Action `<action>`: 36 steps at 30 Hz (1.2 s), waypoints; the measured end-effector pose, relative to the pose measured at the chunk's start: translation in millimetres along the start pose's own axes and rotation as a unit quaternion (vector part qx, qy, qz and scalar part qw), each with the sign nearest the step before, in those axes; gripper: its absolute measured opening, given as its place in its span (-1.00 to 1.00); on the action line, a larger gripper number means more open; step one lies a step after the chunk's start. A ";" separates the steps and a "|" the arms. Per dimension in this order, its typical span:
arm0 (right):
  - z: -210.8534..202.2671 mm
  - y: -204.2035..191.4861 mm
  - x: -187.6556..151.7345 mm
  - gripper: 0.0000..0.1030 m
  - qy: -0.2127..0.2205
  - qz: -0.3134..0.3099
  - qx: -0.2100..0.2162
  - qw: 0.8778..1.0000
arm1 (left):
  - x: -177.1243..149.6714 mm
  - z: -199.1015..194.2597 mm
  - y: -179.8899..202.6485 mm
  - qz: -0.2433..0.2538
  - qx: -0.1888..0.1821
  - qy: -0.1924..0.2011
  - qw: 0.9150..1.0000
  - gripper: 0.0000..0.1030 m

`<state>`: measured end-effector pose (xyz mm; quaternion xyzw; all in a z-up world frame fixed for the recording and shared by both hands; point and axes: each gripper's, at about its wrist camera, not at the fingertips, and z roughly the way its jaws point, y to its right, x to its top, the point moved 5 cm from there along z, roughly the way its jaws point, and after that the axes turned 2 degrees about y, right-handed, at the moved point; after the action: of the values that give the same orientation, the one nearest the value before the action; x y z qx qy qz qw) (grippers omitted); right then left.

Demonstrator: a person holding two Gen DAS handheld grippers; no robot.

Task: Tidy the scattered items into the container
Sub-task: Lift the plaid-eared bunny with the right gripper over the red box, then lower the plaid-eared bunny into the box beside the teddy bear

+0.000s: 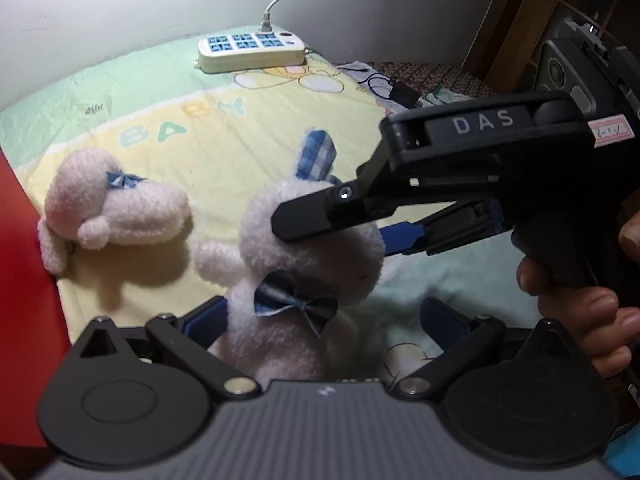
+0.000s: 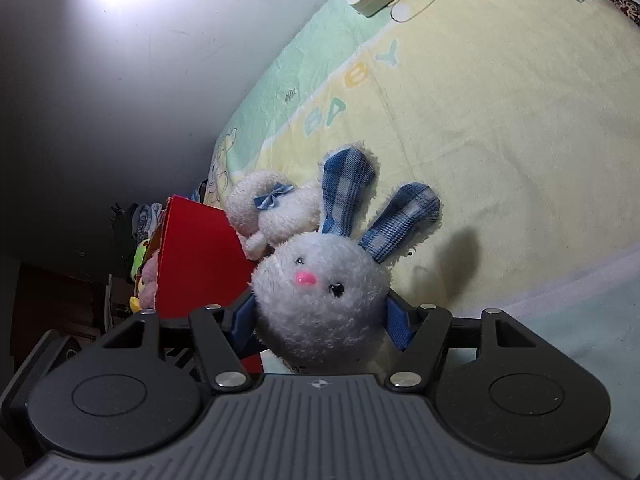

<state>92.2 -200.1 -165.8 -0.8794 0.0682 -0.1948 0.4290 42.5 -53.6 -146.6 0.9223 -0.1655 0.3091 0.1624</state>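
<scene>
A white bunny plush (image 2: 324, 300) with blue plaid ears and a blue bow tie is held upright over the bed. My right gripper (image 2: 320, 322) is shut on its head, a blue pad pressing each side. In the left wrist view that gripper (image 1: 332, 236) comes in from the right across the bunny's (image 1: 304, 248) head. My left gripper (image 1: 324, 318) stands open around the bunny's body, with its right pad clear of the fur. A second white plush (image 1: 112, 208) with a blue bow lies on the blanket against the red container (image 1: 24, 280). Several toys lie inside the red container (image 2: 196, 256).
A yellow and green baby blanket (image 1: 240, 128) covers the bed. A cream power strip (image 1: 252, 48) with a white cord lies at the far edge by the wall. A black charger and cable (image 1: 400, 94) lie at the far right. A person's hand (image 1: 580, 300) grips the right gripper's handle.
</scene>
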 end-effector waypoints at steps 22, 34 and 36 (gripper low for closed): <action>54.9 -190.4 -23.2 0.30 -0.002 -0.129 0.129 0.983 | 4.0 -190.3 -81.0 -0.046 0.077 0.192 0.977 0.95; 159.2 -272.5 -55.8 0.31 -0.045 -0.228 0.104 0.967 | -38.8 -227.7 -185.5 -0.120 0.129 0.197 0.964 0.95; 168.8 -279.8 -58.3 0.31 -0.044 -0.244 0.093 0.964 | -43.5 -226.8 -198.3 -0.131 0.126 0.193 0.964 0.94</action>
<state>93.5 113.7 -57.7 -0.8335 -0.1860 -0.2603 0.4505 -27.1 223.4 -41.3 0.8718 0.0317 0.4756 0.1131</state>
